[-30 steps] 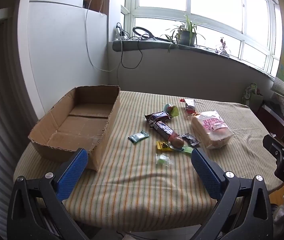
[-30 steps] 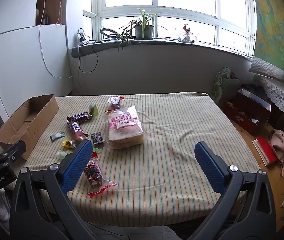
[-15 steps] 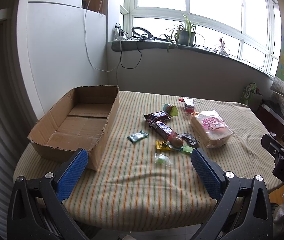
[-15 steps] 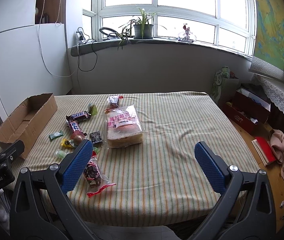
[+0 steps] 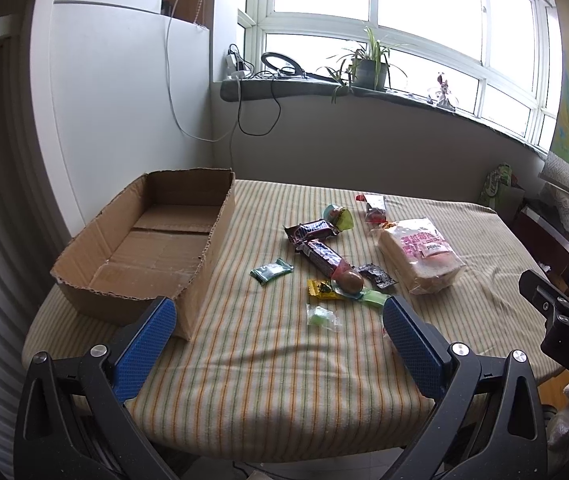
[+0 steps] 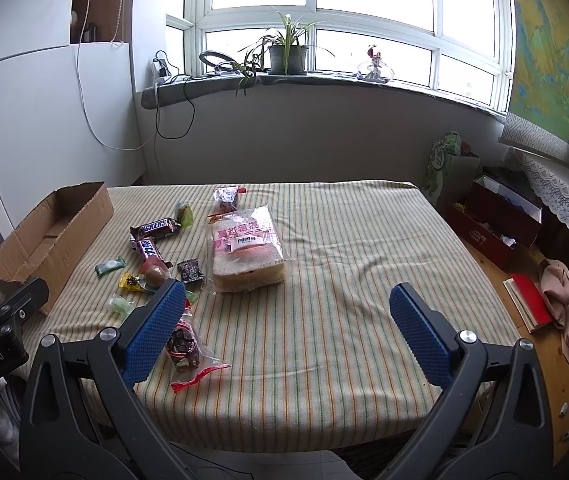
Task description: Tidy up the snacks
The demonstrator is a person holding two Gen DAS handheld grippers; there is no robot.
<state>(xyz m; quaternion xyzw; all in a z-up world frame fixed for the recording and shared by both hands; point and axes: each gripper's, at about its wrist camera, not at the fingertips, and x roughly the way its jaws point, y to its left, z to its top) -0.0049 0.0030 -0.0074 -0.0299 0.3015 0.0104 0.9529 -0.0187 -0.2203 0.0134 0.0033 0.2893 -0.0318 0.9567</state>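
Left wrist view: cardboard box (image 5: 152, 248) at ten o'clock, empty; snacks (image 5: 324, 256) all unsorted on bench (image 5: 284, 380); we hold both jaws apart.

bright daylight floods through the blown-out window (image 6: 316, 20), room evenly lit, sharp focus, edges fisheye-bent with dark corners.

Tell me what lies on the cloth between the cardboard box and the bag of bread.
In the left wrist view, between the cardboard box and the bag of bread: a green packet, two chocolate bars, a yellow candy and a black sachet.
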